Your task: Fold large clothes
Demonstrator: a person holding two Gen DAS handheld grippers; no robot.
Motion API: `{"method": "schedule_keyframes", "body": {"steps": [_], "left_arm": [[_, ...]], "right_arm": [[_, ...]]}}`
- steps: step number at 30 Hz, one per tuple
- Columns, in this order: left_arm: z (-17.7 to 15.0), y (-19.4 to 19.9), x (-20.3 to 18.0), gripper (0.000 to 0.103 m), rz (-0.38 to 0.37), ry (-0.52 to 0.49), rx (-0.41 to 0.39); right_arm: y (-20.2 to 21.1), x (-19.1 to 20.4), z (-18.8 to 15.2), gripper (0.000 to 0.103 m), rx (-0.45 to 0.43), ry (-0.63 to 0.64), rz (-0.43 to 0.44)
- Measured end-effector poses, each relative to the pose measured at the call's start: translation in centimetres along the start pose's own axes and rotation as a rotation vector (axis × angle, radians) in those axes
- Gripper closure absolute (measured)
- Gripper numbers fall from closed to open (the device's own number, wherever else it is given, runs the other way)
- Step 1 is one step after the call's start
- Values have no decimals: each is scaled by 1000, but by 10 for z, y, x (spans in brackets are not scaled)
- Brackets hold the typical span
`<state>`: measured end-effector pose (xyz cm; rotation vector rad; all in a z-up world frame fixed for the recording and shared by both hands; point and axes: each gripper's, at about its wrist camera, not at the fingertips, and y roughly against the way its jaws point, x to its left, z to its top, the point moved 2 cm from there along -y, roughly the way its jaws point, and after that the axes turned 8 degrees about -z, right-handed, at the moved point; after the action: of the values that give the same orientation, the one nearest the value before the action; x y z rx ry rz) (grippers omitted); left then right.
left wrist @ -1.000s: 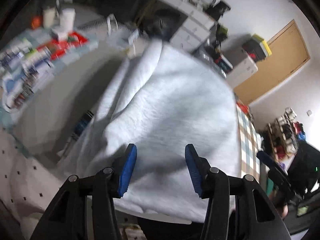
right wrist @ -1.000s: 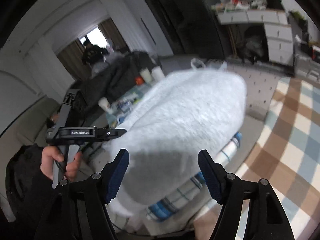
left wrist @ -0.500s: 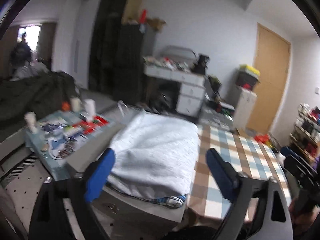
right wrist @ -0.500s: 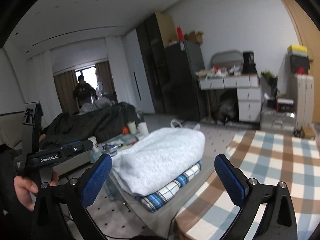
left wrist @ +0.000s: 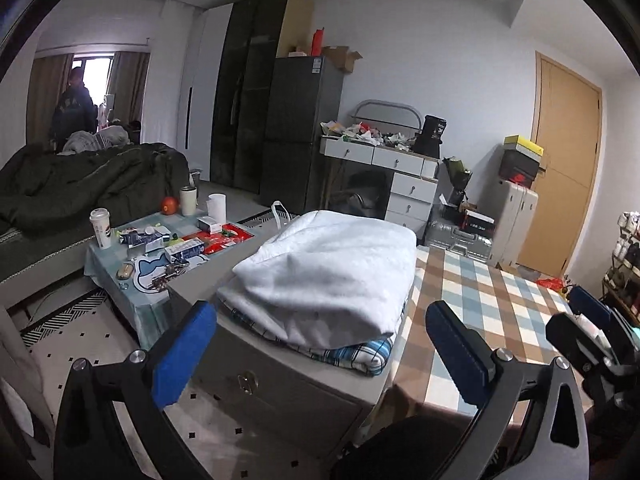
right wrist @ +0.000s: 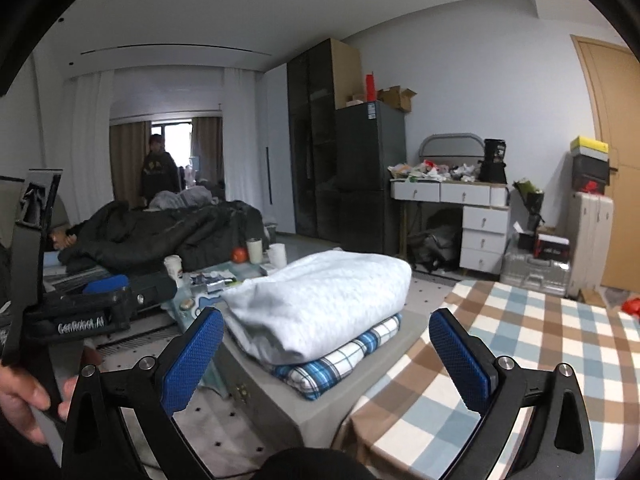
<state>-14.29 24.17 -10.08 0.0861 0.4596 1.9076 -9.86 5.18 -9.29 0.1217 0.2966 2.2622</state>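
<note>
Left tongs [left wrist: 316, 354], right tongs [right wrist: 326, 354]: both spread fully, empty, pulled back from the white garment [left wrist: 332, 276]. Garment: folded, frame centre, atop plaid cloth [right wrist: 340, 364] on the desk [right wrist: 320, 416]. Released a moment ago; fold judged complete.

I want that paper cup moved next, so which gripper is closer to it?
Left. The left gripper is on the paper cup's side of the folded pile; the right gripper is on the checked cloth's side.
</note>
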Motion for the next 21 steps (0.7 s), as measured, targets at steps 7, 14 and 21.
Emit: {"method": "schedule_keyframes", "body": {"steps": [7,14,21], "left_arm": [[2,-7,0,1,-2,-21,6],[-4,-6,-3,1,-7,-42,13],[-7,0,-6,1,11,-57,24]], "right_arm": [[-10,5,-3,0,31,-50,12],[-3,19,-4,0,-16,-2,-39],[6,16,0,0,-22,-41,-40]]}}
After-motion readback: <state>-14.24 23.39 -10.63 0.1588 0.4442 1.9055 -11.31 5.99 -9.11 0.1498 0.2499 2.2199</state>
